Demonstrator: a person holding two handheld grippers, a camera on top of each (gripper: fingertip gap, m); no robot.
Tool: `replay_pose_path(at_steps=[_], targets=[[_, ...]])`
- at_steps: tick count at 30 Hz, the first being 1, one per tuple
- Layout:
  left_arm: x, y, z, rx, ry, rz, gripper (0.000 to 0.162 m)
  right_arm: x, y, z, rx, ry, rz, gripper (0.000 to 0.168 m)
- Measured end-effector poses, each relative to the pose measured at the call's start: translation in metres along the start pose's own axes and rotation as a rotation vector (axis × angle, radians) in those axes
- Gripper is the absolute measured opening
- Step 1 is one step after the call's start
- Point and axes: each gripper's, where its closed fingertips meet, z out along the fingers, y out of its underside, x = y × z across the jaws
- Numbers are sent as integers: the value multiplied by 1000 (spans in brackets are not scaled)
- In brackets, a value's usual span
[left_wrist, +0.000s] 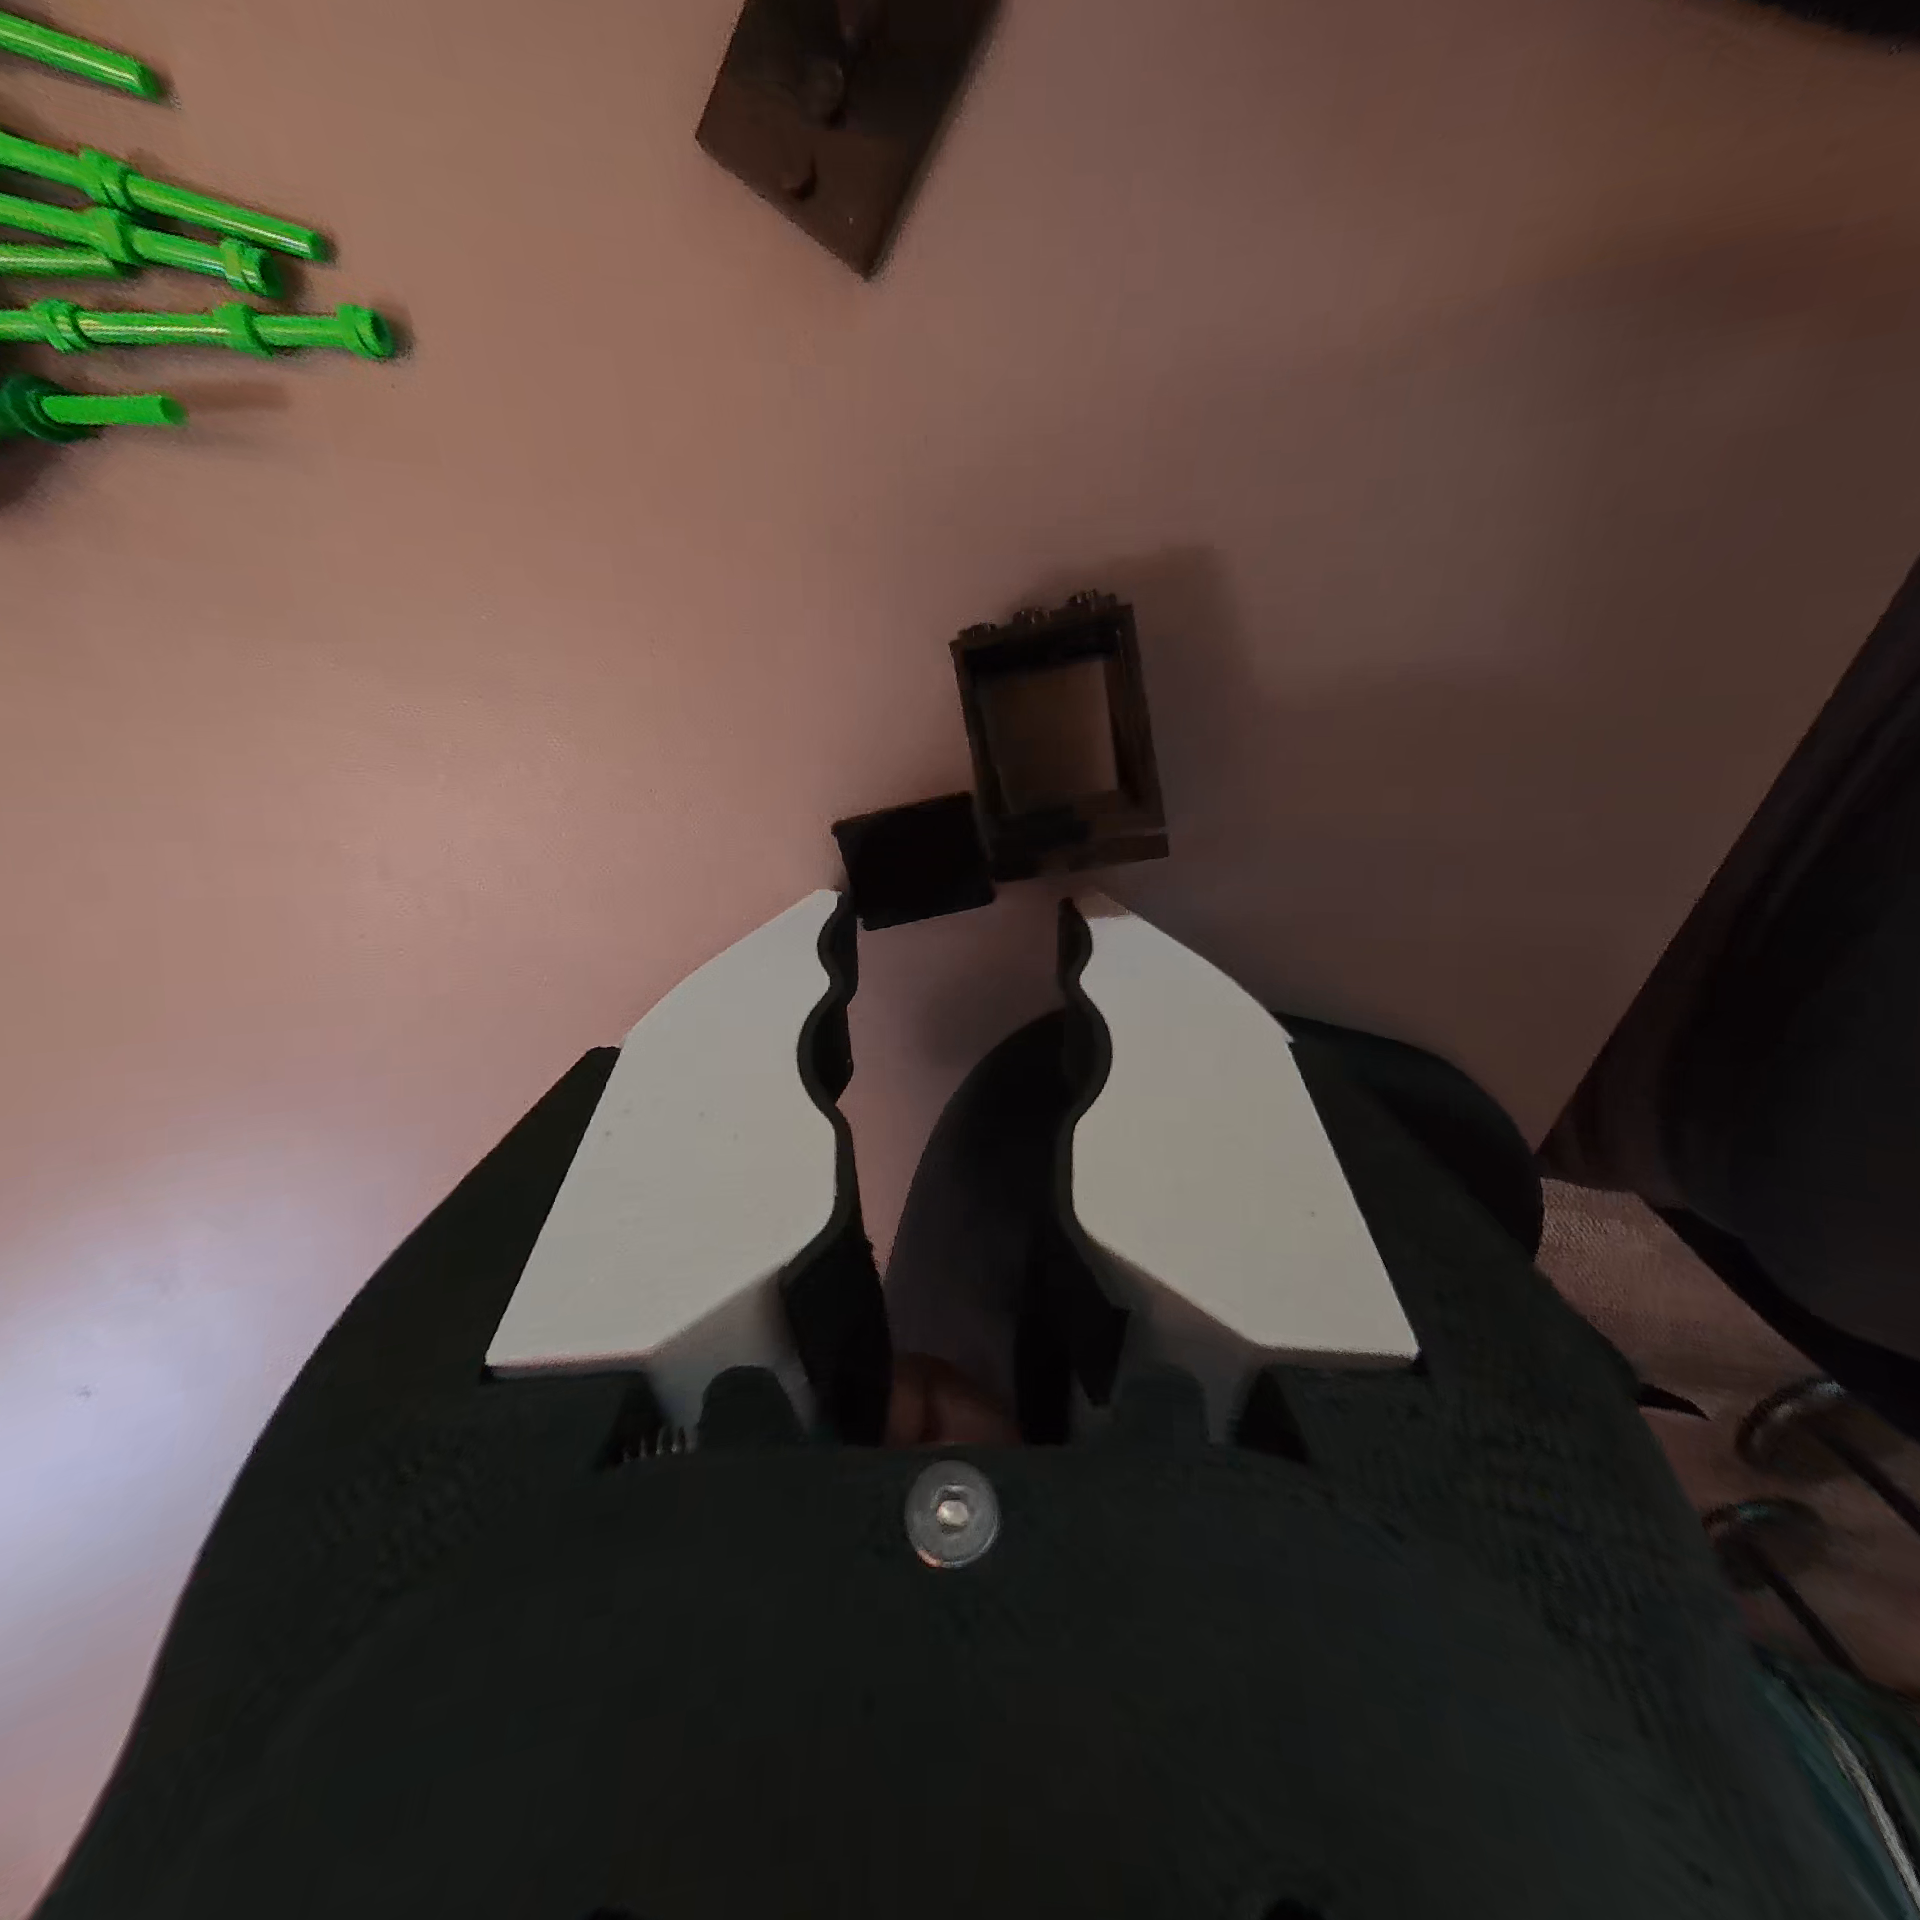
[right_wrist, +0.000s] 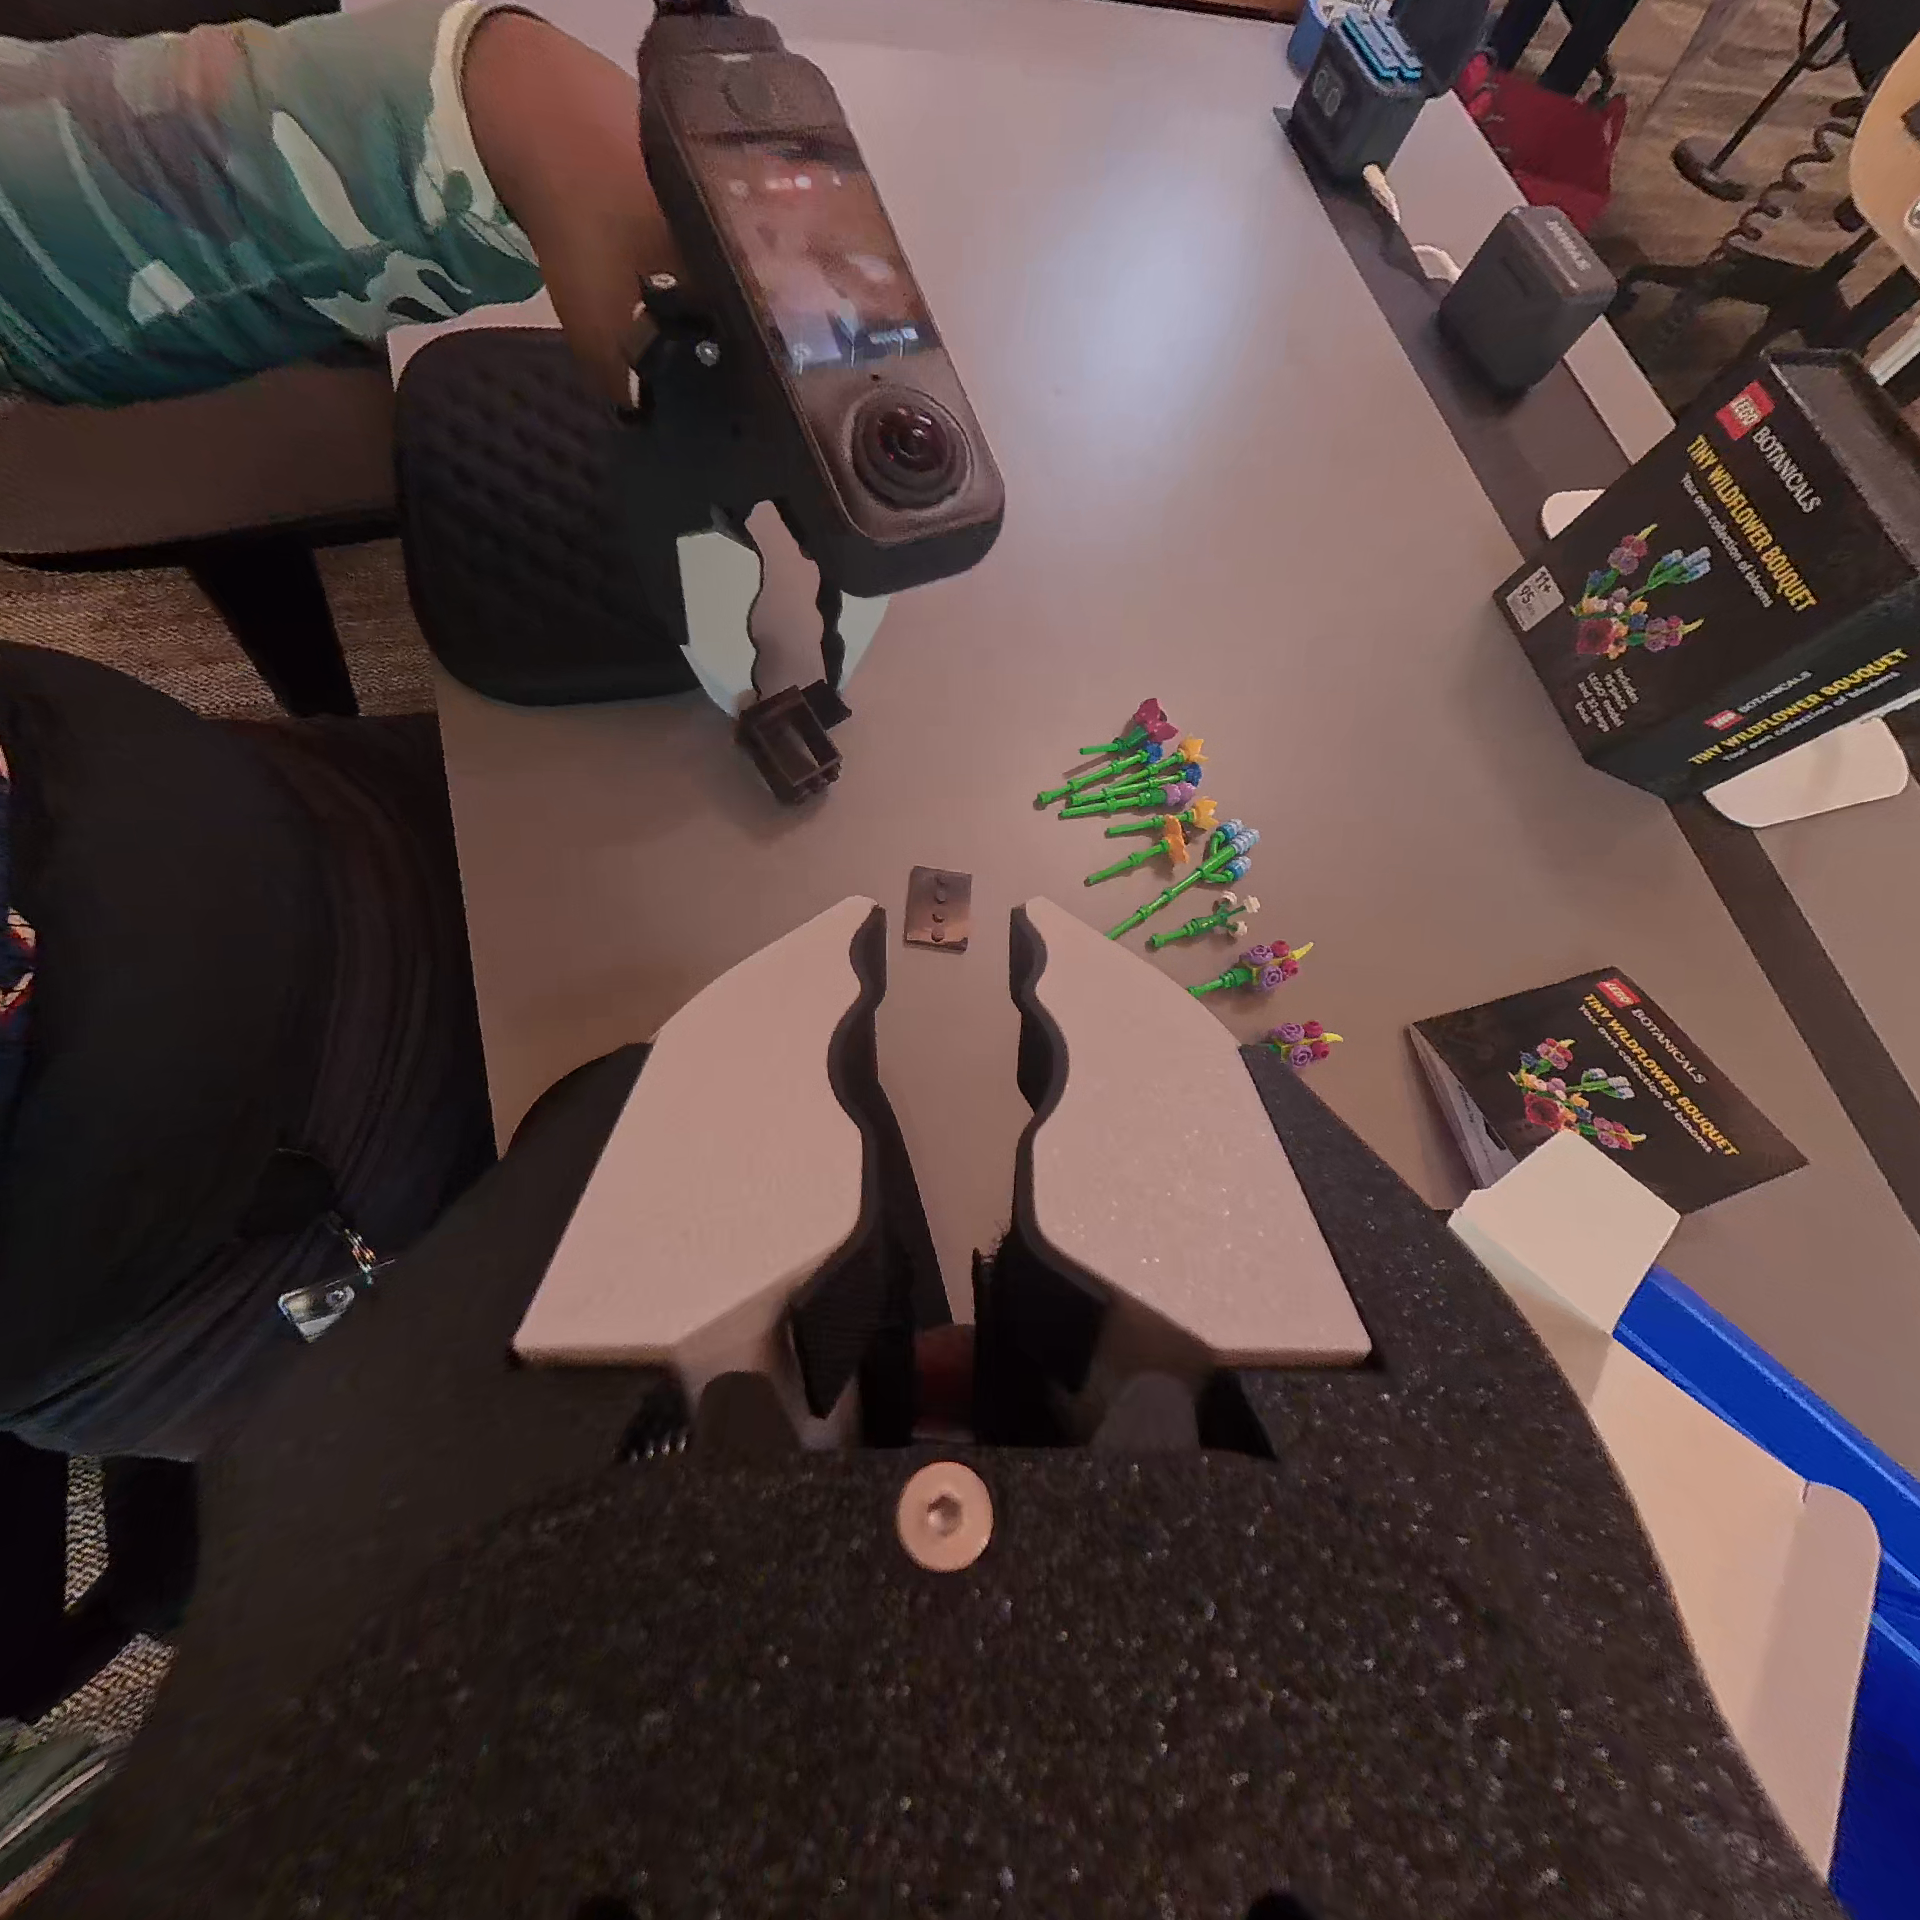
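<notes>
Left wrist view dim, pinkish cast; tabletop (left_wrist: 520, 727) lit softly from lower left, dark toward right. Green stems (left_wrist: 187, 260) motion-blurred, brown plate (left_wrist: 831, 125) soft. Right wrist view brighter; overhead glare patch on tabletop (right_wrist: 1143, 332). Strong fisheye bending at edges, both views. Box (right_wrist: 1714, 582) sharp; sleeve (right_wrist: 208, 208) smeared.

Glossy plastic stems (left_wrist: 208, 223) — smooth matt table (left_wrist: 520, 675).

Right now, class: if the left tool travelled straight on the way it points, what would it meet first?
The left tool, open, would first meet the small black piece at its left fingertip, with the brown window-frame brick just beyond. Depth is hard to judge; it may already be touching.
</notes>
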Motion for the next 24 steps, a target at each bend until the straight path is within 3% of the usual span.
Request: replay_pose_path(at_steps=[7, 9, 12, 19, 24], targets=[[-10, -2, 1, -100, 3, 13, 37, 2, 2, -4, -2, 13, -2, 23], [-9, -2, 1, -92, 2, 1, 26, 3, 2, -6, 3, 15, -2, 23], [-10, -4, 0, -61, -3, 3, 24, 4, 1, -6, 11, 13, 1, 23], [-25, 3, -9, 60, -31, 10, 24, -3, 0, 6, 12, -45, -9, 23], [-47, -9, -54, 280, -204, -5, 24, -13, -17, 32, 121, -176, 75, 23]])
